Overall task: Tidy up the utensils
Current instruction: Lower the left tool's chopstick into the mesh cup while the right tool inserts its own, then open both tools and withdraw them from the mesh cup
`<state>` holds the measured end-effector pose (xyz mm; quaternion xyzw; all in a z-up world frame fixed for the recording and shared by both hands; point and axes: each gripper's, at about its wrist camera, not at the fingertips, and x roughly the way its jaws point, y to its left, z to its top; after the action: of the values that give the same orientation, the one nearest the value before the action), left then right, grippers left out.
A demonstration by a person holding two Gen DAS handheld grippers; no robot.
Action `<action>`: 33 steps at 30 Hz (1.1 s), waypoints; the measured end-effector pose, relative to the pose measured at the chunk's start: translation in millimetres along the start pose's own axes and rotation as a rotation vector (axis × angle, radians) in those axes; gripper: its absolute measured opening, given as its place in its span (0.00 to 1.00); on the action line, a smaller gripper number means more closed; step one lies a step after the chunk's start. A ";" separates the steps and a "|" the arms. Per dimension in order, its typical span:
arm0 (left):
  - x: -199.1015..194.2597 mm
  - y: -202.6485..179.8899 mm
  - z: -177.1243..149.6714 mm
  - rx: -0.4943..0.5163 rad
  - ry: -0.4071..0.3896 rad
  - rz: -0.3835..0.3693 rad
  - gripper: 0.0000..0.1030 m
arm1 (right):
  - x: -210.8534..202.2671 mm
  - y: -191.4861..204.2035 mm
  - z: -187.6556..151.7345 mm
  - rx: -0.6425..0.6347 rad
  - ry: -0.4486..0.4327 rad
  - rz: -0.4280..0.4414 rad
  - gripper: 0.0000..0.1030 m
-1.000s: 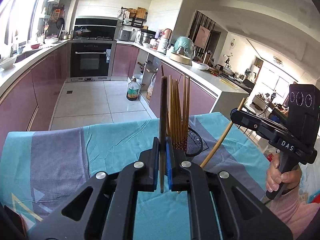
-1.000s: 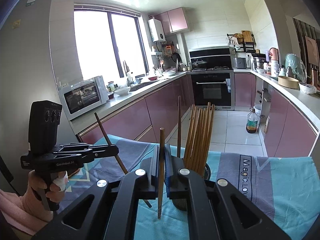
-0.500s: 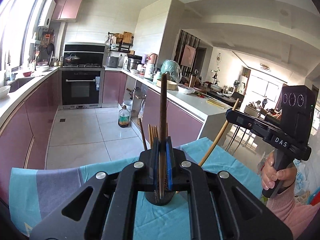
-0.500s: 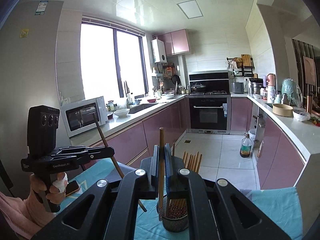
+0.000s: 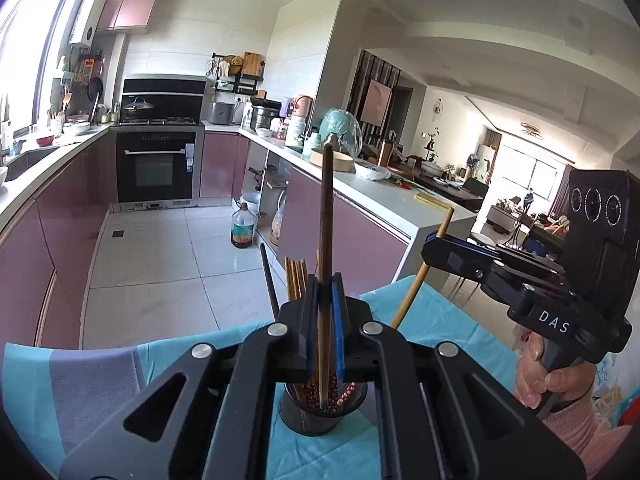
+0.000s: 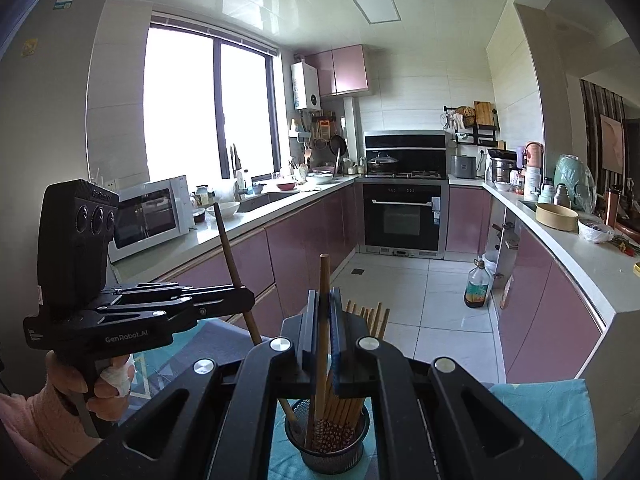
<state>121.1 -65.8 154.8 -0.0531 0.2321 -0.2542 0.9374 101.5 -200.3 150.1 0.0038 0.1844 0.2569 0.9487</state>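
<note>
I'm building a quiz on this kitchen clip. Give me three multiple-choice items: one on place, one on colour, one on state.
1. Where does the mesh holder stand?
A. on the teal cloth
B. on the stove
C. in the sink

2. What colour are the lower cabinet fronts?
A. white
B. mauve pink
C. green

3. How is the left gripper?
A. wide open
B. out of view
C. shut on a dark chopstick

Answers:
1 A, cloth shows around its base.
2 B, pink doors line both counters.
3 C, its pads press the stick's sides.
</note>
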 end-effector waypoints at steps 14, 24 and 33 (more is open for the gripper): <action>65.8 14.3 -38.1 -0.009 0.159 0.019 0.07 | 45.0 -3.7 -27.6 0.028 0.139 -0.013 0.04; 89.6 25.9 -33.4 0.005 0.189 0.071 0.17 | 63.1 -18.1 -30.8 0.108 0.181 -0.012 0.09; 84.3 39.1 -52.0 0.002 0.157 0.142 0.54 | 50.3 -13.3 -43.9 0.128 0.163 -0.020 0.41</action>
<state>179.1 -73.3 65.8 -0.0153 0.3078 -0.1906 0.9320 132.7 -191.1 90.4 0.0414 0.2768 0.2344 0.9310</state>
